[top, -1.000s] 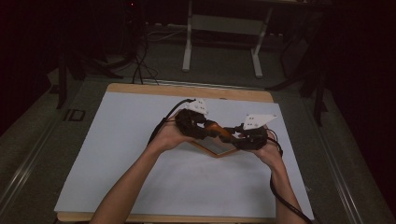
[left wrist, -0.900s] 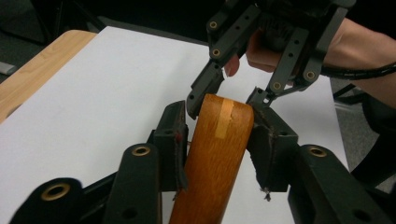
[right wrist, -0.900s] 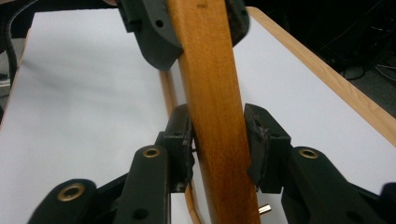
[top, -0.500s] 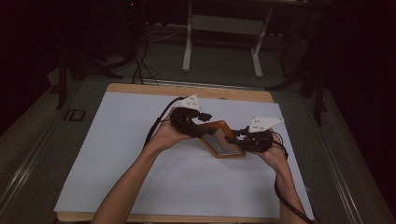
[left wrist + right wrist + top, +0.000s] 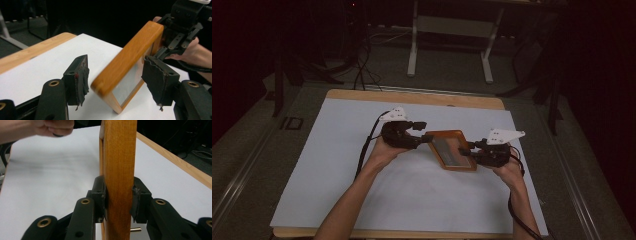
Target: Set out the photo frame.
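Observation:
A wooden picture frame (image 5: 454, 150) with a glass pane hangs tilted just above the white table sheet (image 5: 352, 170), right of centre. My right gripper (image 5: 465, 150) grips its right end. In the right gripper view the jaws of that gripper (image 5: 119, 197) press both faces of the frame's edge (image 5: 120, 152). My left gripper (image 5: 423, 132) is at the frame's left corner. Seen from the left gripper view, this gripper (image 5: 120, 77) is open, its pads standing apart on either side of the frame's corner (image 5: 130, 55).
The sheet lies on a wooden board whose bare rim (image 5: 412, 97) shows at the far side. Beyond the table, metal stand legs (image 5: 413, 50) and cables (image 5: 362, 70) sit on the dark floor. Both forearms come in from the near edge.
The frame has swung from edge-on to showing its glass face and has moved right and nearer. The two grippers have drawn apart. The left jaws now stand apart around the frame's corner.

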Tool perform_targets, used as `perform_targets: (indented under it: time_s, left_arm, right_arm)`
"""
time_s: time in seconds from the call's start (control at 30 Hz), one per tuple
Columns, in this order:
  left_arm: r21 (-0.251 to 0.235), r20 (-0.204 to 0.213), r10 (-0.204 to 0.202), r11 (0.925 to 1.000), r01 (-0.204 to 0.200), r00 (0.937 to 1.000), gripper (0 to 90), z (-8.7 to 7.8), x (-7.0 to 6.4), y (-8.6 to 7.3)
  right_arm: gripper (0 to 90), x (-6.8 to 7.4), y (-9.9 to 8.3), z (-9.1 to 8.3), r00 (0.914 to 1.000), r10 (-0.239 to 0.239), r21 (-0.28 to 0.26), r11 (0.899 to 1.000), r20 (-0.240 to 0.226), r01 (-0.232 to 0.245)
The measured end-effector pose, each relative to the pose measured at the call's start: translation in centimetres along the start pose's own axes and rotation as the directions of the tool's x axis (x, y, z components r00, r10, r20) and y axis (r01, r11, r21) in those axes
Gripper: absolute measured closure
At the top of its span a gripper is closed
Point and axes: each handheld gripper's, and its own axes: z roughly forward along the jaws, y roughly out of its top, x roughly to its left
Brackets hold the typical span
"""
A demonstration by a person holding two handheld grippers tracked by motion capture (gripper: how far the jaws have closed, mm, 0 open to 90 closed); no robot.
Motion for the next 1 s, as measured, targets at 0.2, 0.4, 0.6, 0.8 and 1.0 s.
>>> perform_targets:
  time_s: [0.2,0.4,0.6,0.8,1.0]
  left_arm:
    - [0.02,0.031,-0.026,0.9995,0.025,0.9992,37.3,1.5,0.3,-1.9]
    - [0.079,0.041,0.01,0.9968,-0.013,0.9991,39.6,3.6,-0.6,-3.0]
    - [0.1,0.017,0.033,0.9944,-0.034,0.9993,46.5,5.0,-1.2,-3.3]
    - [0.115,0.012,0.04,0.9926,-0.041,0.9991,50.1,6.0,-1.2,-3.3]
    - [0.155,0.03,0.027,0.9875,-0.031,0.9992,50.1,7.3,-1.1,-3.9]
  right_arm:
    - [68.8,0.3,-0.3,-0.3,0.9999,-0.008,0.001,1.0,0.007,0.008]
    - [68.9,0.3,-1.0,-0.7,0.9999,0.008,-0.018,1.0,0.009,-0.008]
    - [68.9,0.5,-1.5,-1.2,0.9999,0.011,-0.021,1.0,0.008,-0.011]
    - [68.8,0.2,-2.1,-1.6,0.9994,0.032,-0.029,0.999,0.012,-0.031]
    - [68.8,-0.1,-2.6,-1.9,0.9983,0.054,-0.031,0.998,0.021,-0.053]
